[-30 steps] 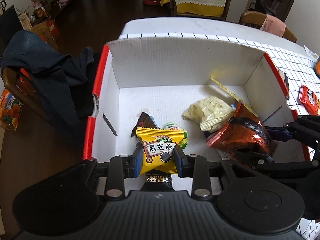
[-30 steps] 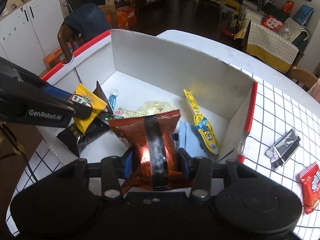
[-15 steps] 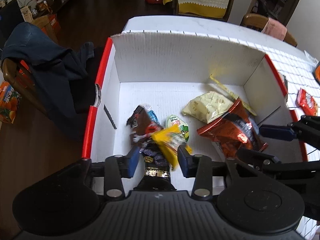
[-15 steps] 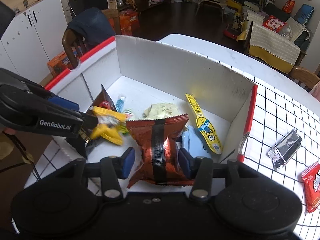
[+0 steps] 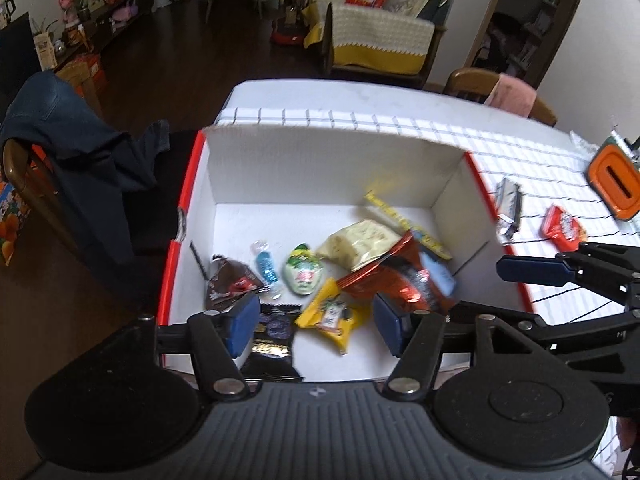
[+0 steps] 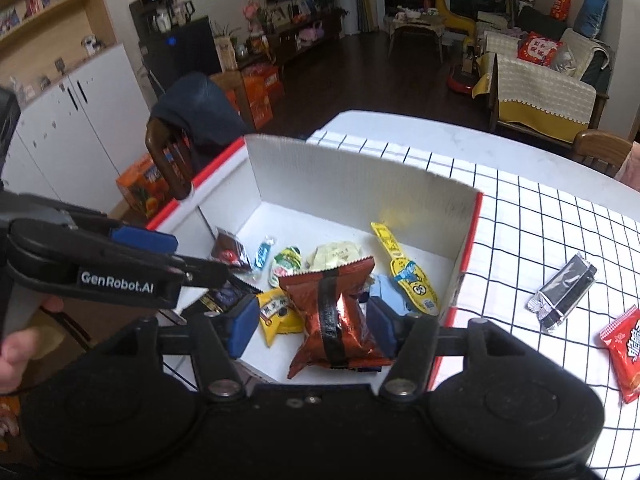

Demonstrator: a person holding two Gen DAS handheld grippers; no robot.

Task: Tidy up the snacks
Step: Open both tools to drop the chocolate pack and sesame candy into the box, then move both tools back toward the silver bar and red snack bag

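Both hand-held grippers — left, right — opening, pinching nothing, above the snack box.

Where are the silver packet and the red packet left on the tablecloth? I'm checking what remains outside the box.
silver packet [image 6: 564, 292], right wrist view, middle of wrapper.
red packet [image 6: 626, 350], right wrist view, printed front.
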